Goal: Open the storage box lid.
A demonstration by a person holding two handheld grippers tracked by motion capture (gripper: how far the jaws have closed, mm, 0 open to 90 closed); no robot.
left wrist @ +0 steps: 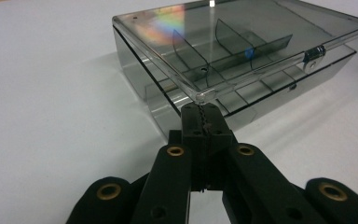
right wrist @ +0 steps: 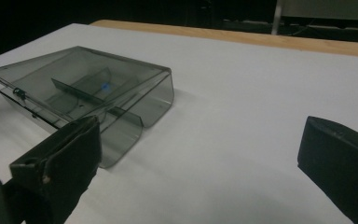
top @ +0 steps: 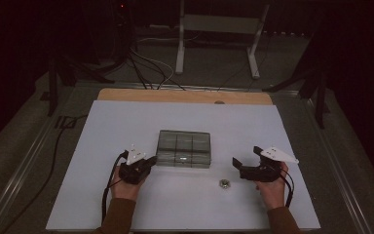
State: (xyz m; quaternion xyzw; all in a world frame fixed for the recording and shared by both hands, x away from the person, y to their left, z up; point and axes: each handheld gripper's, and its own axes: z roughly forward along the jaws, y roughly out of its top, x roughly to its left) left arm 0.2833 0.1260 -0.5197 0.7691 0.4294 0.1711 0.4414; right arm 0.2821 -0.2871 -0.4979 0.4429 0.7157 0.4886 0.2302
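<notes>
A smoky clear compartment box [top: 183, 148] lies in the middle of the white table [top: 126, 122]. Its hinged lid [left wrist: 242, 32] looks slightly raised off the base along the near edge, with a small latch [left wrist: 313, 55] on the front. Dividers show through the lid. My left gripper [top: 152, 160] is shut with nothing between its jaws, and its tips [left wrist: 204, 111] sit right at the lid's near corner, just under it. My right gripper [top: 246, 156] is held open to the right of the box [right wrist: 84, 88], with bare table between its wide-apart jaws [right wrist: 200, 154].
A small metal nut [top: 223, 183] lies on the table between the hands, near the front. A wooden strip [top: 185, 95] edges the table's far side. Beyond it are a stand's white legs [top: 179, 44] and cables on the floor [top: 148, 68].
</notes>
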